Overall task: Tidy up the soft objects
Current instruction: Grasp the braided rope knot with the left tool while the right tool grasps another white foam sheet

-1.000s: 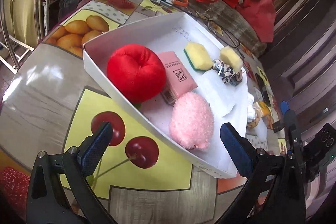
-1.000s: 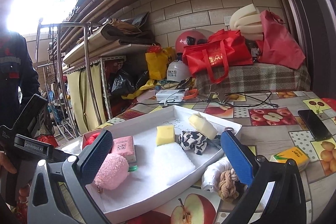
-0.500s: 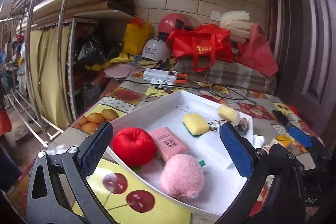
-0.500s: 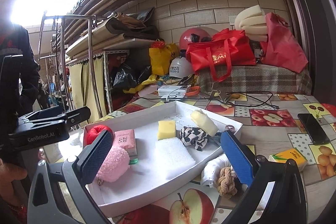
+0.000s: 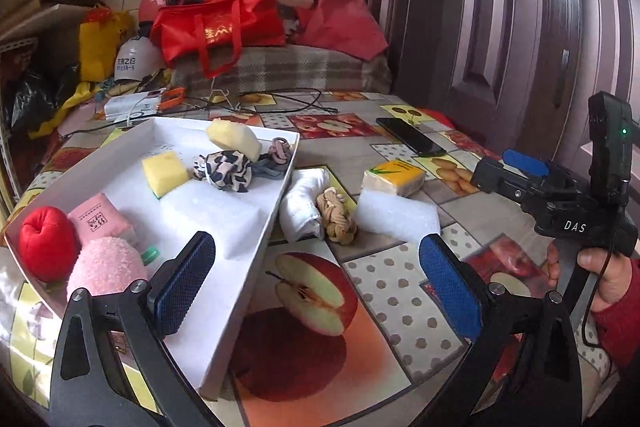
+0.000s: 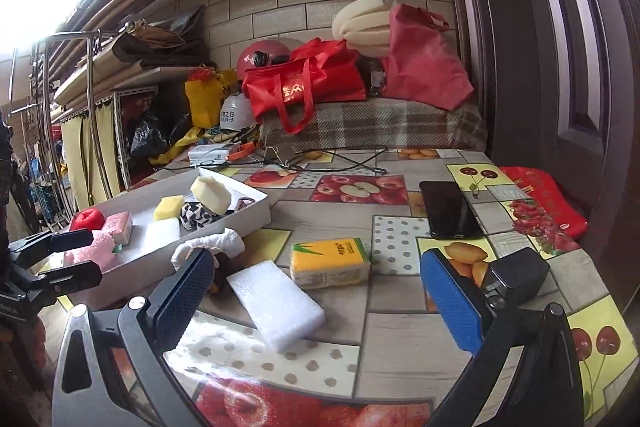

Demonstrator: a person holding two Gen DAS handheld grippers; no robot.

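Both of my views have swung right since a second ago: then they faced the white tray (image 5: 256, 227) almost square on, and now the loose pieces beside it sit between my fingers. Nothing on the table seems to have shifted; only my aim has.

Those loose pieces are the rolled white towel (image 5: 304, 203) touching the tray's outer wall, the knotted rope (image 5: 335, 215) pressed against the towel, the white foam block (image 5: 396, 215) just beyond, and the yellow tissue pack (image 5: 394, 177) touching the foam's far edge. Already inside the tray are the red plush apple (image 5: 46, 243), pink pouch (image 5: 98, 223), fluffy pink ball (image 5: 106, 271), yellow sponge (image 5: 164, 173), patterned scrunchie (image 5: 224, 171) and pale sponge (image 5: 234, 141).

My left gripper (image 5: 316, 279) is spread wide with nothing in it, hovering over the apple print near the tray's corner. My right gripper (image 6: 320, 295) is equally wide and bare, with the foam block (image 6: 276, 307) lying between its fingers and the tissue pack (image 6: 330, 263) just behind.

I judge the sorting well along, four items left. This turn reads as lining up for the foam, which should crush easily, so a light squeeze suits. A phone (image 6: 450, 209) lies well apart, not mine to move.
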